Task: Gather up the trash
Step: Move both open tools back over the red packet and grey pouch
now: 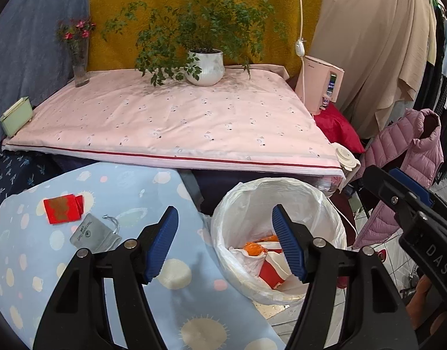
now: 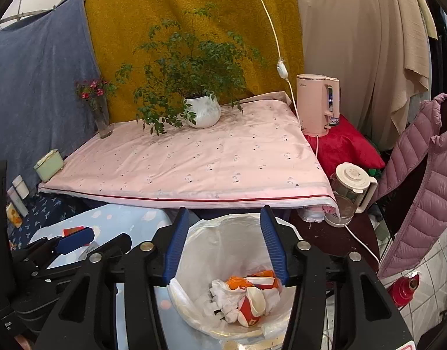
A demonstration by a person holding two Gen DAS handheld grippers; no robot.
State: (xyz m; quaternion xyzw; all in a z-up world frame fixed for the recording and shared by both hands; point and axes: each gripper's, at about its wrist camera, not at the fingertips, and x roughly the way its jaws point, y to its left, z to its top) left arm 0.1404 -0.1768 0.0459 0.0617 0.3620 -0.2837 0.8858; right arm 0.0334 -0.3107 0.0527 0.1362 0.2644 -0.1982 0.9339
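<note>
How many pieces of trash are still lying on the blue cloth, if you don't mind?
2: a red packet and a grey pouch beside it, left of the bin. The grippers may hide others.

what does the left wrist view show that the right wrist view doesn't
Only the left wrist view shows the grey drawstring pouch beside the flat red packet on the blue dotted cloth. Only the right wrist view shows the red bottle on the tiled floor and the crumpled white tissues in the bin. Both show the white-lined trash bin holding a red paper cup, with both grippers open and empty.
</note>
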